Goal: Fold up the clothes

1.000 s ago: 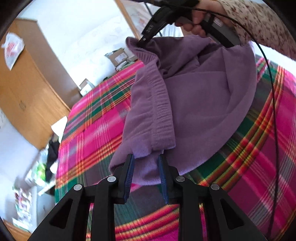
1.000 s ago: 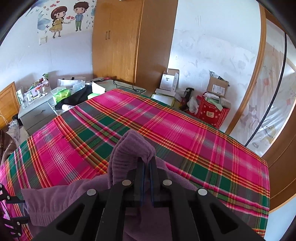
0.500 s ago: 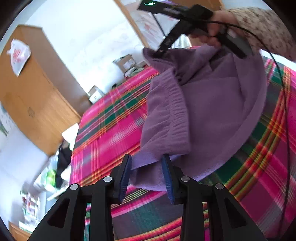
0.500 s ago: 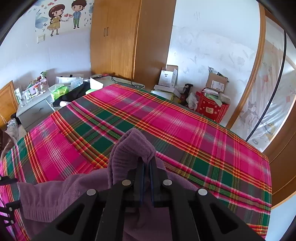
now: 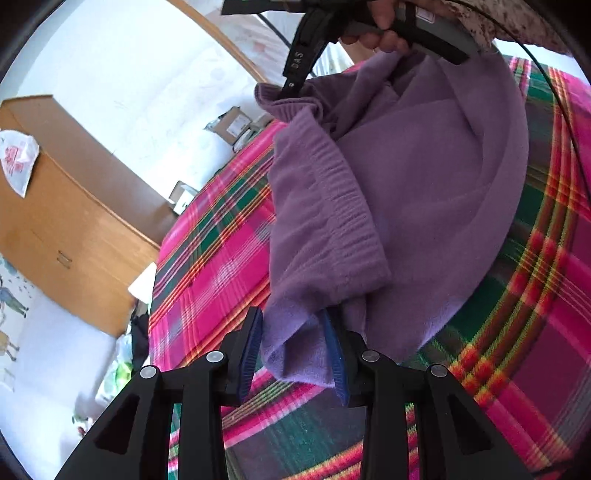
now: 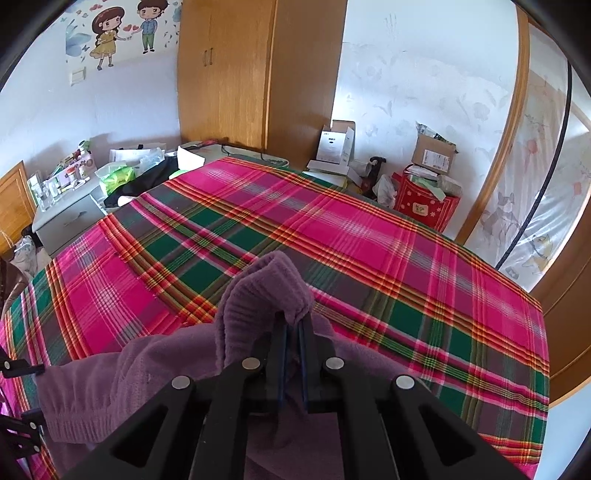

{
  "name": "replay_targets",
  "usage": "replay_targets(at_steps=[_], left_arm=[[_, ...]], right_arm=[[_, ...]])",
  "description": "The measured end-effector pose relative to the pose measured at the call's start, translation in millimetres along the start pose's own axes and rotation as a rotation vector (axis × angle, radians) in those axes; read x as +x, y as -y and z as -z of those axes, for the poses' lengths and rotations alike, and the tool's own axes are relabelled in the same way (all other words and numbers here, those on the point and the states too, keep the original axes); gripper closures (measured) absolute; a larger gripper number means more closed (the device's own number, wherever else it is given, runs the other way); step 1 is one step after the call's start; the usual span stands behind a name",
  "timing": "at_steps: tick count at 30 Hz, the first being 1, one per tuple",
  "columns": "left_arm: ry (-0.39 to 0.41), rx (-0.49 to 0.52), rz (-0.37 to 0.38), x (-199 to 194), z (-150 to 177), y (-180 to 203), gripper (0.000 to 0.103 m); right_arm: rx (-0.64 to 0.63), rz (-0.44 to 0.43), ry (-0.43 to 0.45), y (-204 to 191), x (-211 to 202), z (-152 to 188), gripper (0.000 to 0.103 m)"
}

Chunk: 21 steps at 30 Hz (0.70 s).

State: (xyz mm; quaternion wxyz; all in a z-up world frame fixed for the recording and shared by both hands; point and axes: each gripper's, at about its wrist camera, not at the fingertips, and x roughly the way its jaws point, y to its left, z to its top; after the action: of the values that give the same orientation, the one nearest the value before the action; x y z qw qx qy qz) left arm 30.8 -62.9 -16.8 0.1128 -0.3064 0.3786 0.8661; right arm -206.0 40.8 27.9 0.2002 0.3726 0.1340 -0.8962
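Left tool (image 5: 293, 350) has just widened its jaws — garment (image 5: 406, 192) hem lies loose between them; right tool (image 5: 291, 86), upper frame, clamps the waistband — regrasp likely before folding.

My right gripper (image 6: 291, 343) has its pad tips buried under a bunched fold of the purple garment (image 6: 258, 295), so I cannot see where they bite the cloth. In my left view the hand (image 5: 376, 33) holding that gripper is cut off by the top edge, and the garment's far side drops out of sight behind its own drape. The print on the cardboard boxes (image 6: 432, 153) by the wall is too small to read.
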Motion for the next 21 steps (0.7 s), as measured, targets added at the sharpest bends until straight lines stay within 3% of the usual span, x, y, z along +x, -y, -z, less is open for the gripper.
replay_targets(at_steps=[7, 8, 9, 10, 21], left_arm=[[0.04, -0.03, 0.025, 8, -12, -3, 0.07], [0.043, -0.054, 0.042, 8, -13, -6, 0.076], [0.048, -0.095, 0.065, 7, -14, -10, 0.091], [0.052, -0.132, 0.084, 6, -15, -14, 0.095], [0.128, -0.51, 0.149, -26, 2, -65, 0.098]], right_arm=[[-0.011, 0.012, -0.01, -1, 3, 1, 0.097], [-0.011, 0.014, -0.015, -1, 5, 2, 0.097], [-0.01, 0.017, -0.018, -1, 6, 1, 0.097], [-0.01, 0.018, -0.021, -2, 7, 1, 0.097], [-0.062, 0.014, 0.058, -25, -14, -24, 0.099]])
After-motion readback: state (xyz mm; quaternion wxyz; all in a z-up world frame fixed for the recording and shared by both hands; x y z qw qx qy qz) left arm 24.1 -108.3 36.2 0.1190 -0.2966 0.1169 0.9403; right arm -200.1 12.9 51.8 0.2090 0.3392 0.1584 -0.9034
